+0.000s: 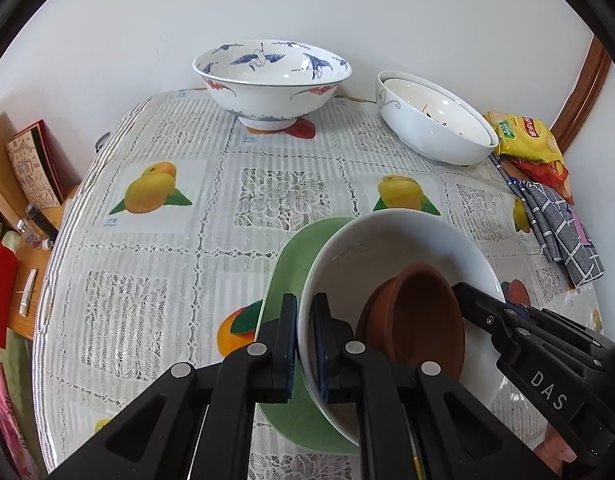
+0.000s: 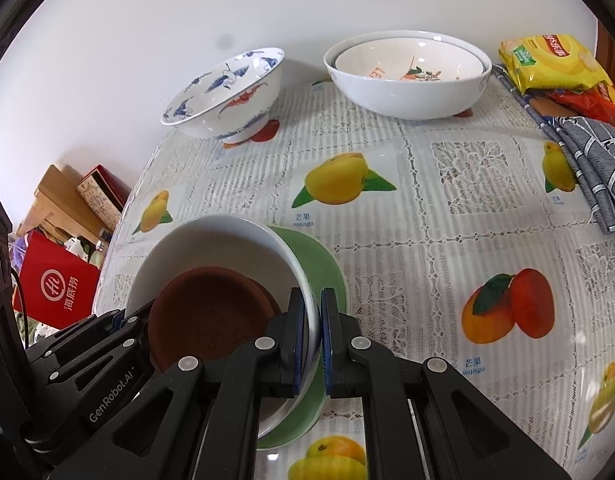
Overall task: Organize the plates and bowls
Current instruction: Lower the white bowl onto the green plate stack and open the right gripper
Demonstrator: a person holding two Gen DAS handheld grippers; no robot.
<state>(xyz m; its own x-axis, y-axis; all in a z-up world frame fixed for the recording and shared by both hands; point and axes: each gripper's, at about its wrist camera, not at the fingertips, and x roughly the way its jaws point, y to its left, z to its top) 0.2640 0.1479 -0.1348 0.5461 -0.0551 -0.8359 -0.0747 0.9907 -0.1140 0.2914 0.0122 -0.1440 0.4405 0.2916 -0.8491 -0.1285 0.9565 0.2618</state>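
I see a glossy white bowl point(image 1: 391, 240) that looks ceramic, holding a matt, rough brown clay dish point(image 1: 419, 312), on a smooth, dull green plate point(image 1: 295, 256). The crane-painted bowl point(image 1: 271, 76) shines like glazed porcelain. The tablecloth point(image 1: 147, 280) looks like shiny plastic; my grippers' black fingers point(image 1: 285, 344) look like matt plastic.
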